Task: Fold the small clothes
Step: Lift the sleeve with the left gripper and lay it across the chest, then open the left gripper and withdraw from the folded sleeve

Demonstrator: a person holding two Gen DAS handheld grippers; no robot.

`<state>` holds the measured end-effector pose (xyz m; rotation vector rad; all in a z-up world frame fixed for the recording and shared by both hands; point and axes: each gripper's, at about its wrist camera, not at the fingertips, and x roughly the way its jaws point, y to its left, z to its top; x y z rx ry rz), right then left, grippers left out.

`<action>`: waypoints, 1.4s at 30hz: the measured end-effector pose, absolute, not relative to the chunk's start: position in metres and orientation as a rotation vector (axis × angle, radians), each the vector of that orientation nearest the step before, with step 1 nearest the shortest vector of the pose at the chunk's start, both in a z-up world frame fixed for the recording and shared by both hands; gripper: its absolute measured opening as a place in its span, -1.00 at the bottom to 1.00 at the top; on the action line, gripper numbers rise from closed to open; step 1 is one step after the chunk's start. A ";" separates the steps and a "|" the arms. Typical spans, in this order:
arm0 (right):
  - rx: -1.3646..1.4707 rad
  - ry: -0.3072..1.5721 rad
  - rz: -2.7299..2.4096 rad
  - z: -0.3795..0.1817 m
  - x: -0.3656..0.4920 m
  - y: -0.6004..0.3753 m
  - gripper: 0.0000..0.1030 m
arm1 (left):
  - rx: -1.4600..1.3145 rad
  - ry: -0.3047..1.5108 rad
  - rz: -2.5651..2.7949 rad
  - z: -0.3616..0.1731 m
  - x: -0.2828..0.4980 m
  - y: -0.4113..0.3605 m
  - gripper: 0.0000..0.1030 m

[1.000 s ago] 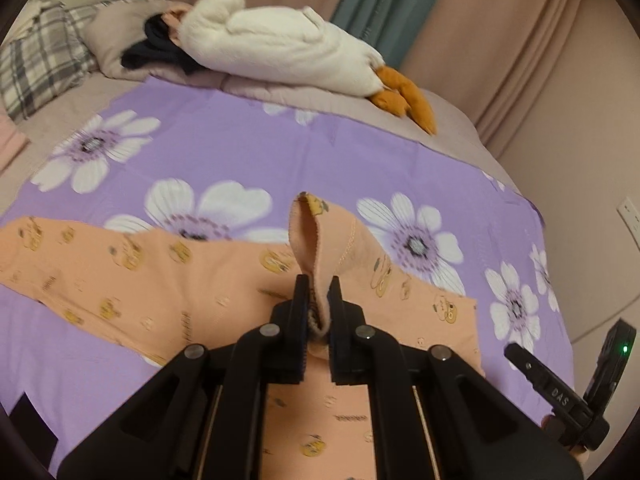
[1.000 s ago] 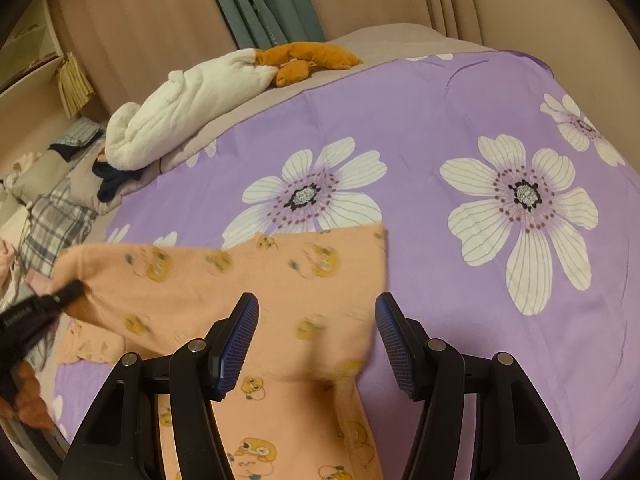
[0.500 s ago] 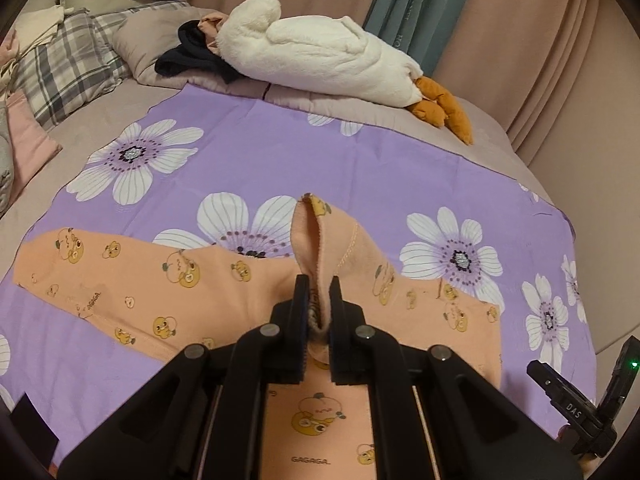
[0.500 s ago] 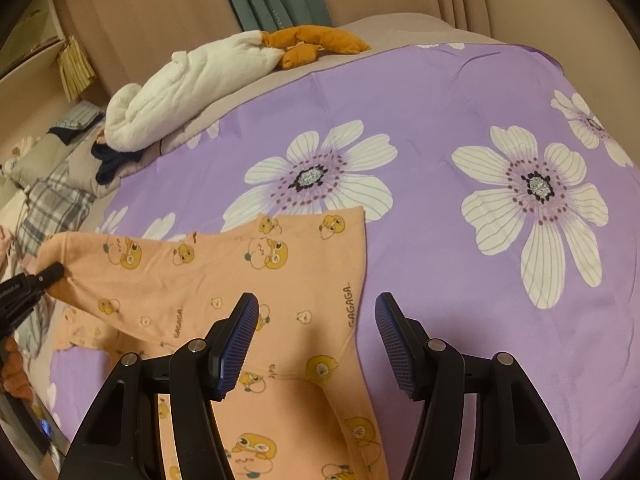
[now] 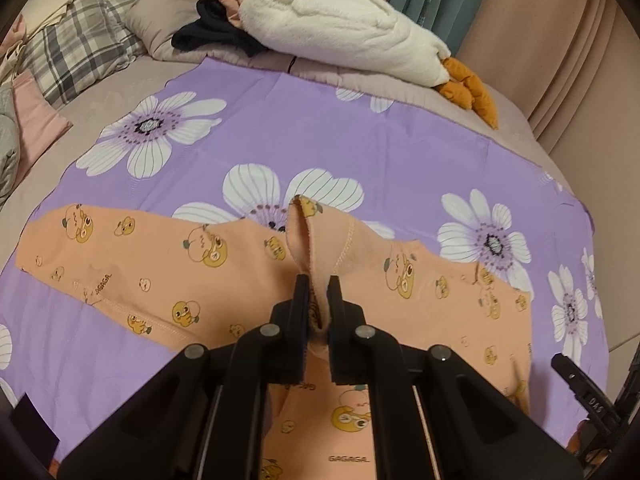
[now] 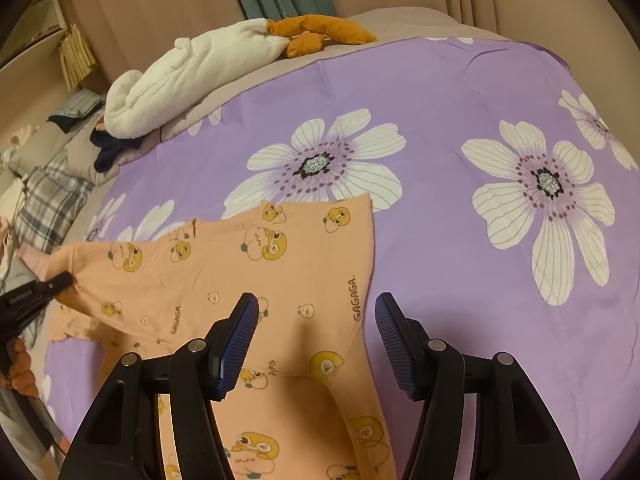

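In the left wrist view the left gripper (image 5: 318, 300) sits at lower centre with its black jaws pressed together on a raised fold of the orange garment (image 5: 160, 272), so a ridge of cloth with a stitched seam stands up just above the fingertips. The rest of the garment, printed with small yellow cartoon figures and the word GAGAGA, lies spread across the lower half of the frame on the purple flowered sheet (image 5: 280, 128), one long part reaching toward the left edge and another toward the lower right. In the right wrist view the right gripper (image 6: 316, 332) hangs at lower centre with its blue-padded fingers (image 6: 236, 340) wide apart and holding nothing; the garment's straight right edge runs up between them, with cloth under the left pad and bare sheet under the right. At the top of both views a white plush toy (image 5: 344, 28) with orange feet lies along the far side of the bed, beside a dark bundle of clothing (image 5: 216, 36) and a plaid pillow (image 5: 76, 56) at upper left.
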<state>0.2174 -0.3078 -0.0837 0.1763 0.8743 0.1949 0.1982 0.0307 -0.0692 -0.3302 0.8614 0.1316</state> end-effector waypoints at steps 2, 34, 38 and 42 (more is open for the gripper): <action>0.177 0.878 0.193 -0.085 0.218 -0.307 0.18 | -0.329 0.875 0.136 -0.075 0.199 0.033 -0.86; 0.157 0.939 0.171 -0.103 0.227 -0.299 0.18 | -0.399 1.035 0.173 -0.150 0.206 0.062 -0.64; 0.144 0.951 0.159 -0.107 0.225 -0.297 0.18 | -0.397 1.036 0.163 -0.150 0.203 0.063 -0.60; 0.154 0.985 0.146 -0.113 0.215 -0.298 0.18 | -0.398 1.048 0.144 -0.146 0.196 0.068 -0.34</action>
